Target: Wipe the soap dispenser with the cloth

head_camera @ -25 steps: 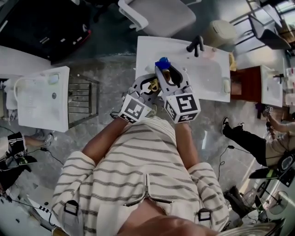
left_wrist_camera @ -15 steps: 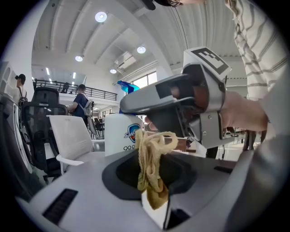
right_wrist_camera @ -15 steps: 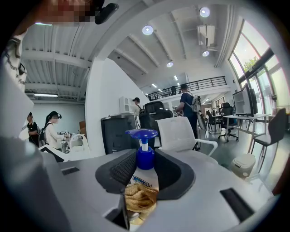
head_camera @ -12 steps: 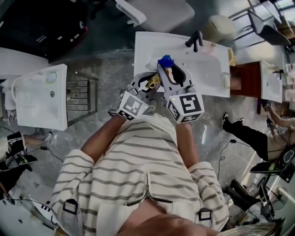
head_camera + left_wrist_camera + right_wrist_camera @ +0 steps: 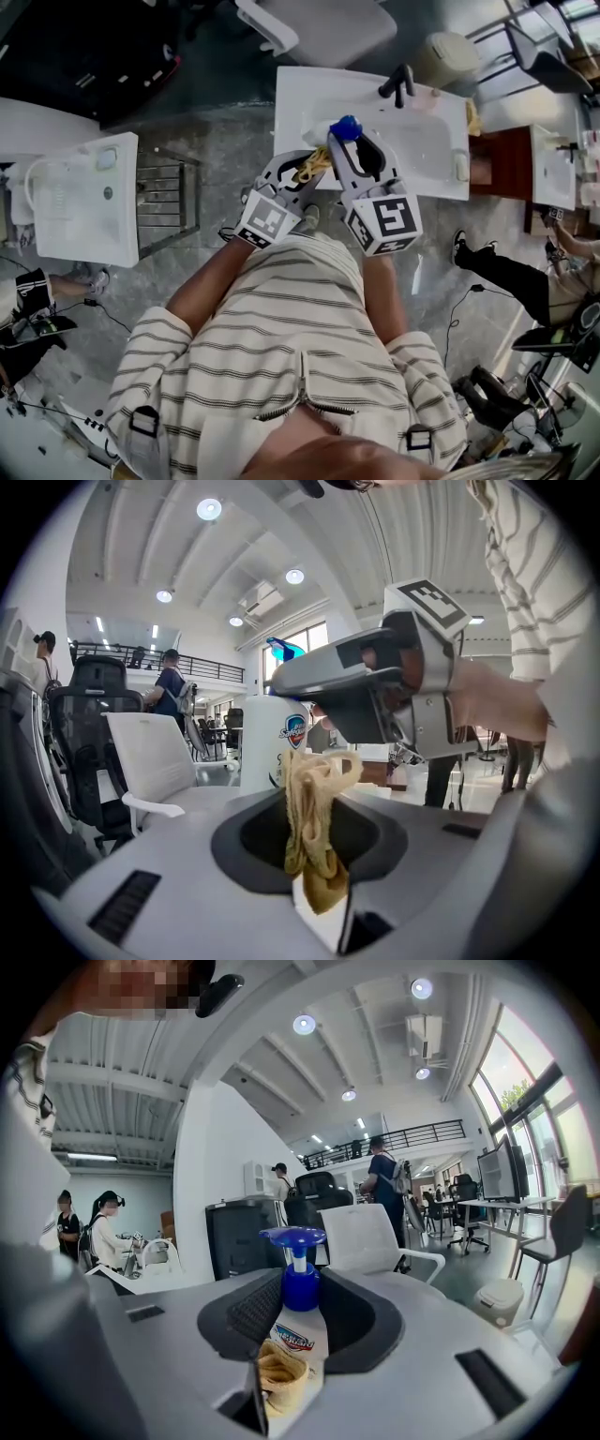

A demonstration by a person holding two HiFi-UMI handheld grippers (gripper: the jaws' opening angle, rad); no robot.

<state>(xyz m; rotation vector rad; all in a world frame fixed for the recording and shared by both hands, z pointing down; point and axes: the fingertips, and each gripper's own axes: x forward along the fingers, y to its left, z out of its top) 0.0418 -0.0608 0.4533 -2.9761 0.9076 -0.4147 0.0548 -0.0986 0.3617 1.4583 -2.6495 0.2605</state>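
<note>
Head view looks down past a striped shirt point(image 5: 281, 347) to both grippers, held side by side. The right gripper point(image 5: 349, 150) is clamped on the white soap dispenser point(image 5: 344, 127), whose blue top pokes out beyond the jaw tips. The left gripper point(image 5: 302, 176) sits just left of the dispenser and pinches a yellowish cloth point(image 5: 315, 166), which lies against the dispenser's left side. The dispenser is over the near-left part of a white sink point(image 5: 431, 183); whether it rests there cannot be told. A black faucet point(image 5: 397, 87) stands beyond the dispenser and to its right. A pale office chair point(image 5: 323, 33) lies farther beyond the dispenser, and a beige bin point(image 5: 448, 62) is well to the dispenser's right. Left gripper view shows the jaws closed tight on the cloth, which hangs bunched in the gap. The cloth rises in a loose fold against the dispenser's white body, just below its shield-shaped label point(image 5: 292, 731). The dispenser stands upright straight ahead, and the other gripper's grey body reaches in from the right at the height of the dispenser's top. Right gripper view shows the jaws gripping the dispenser's body from both sides, upright, with its blue pump point(image 5: 294, 1269) above the pads. The cloth's rolled end is pressed to the dispenser's lower left, under the label.
</note>
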